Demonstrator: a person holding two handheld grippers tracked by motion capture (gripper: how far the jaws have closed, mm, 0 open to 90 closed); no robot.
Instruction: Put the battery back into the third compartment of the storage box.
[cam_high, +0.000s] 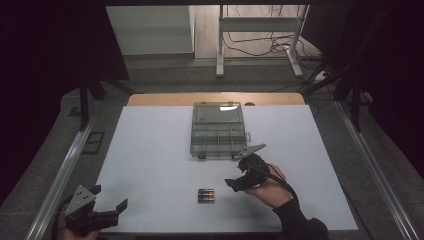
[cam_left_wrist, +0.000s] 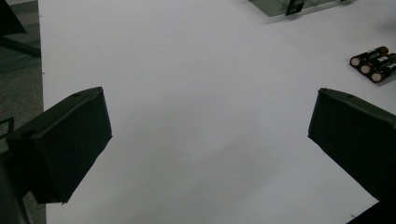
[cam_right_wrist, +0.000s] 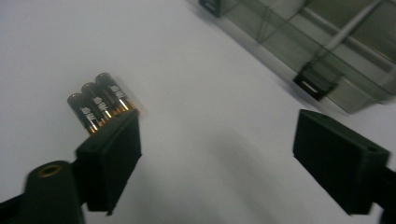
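The step in hand looks like the approach for a pick: the right gripper (cam_high: 231, 183), jaws apart and empty, hovers beside three black cylindrical batteries (cam_high: 206, 195) lying side by side on the white worktop (cam_high: 150, 150), in front of the clear plastic compartment box (cam_high: 218, 131). Next it must straddle one battery and close. The left gripper (cam_high: 120, 206) rests wide apart at the near edge
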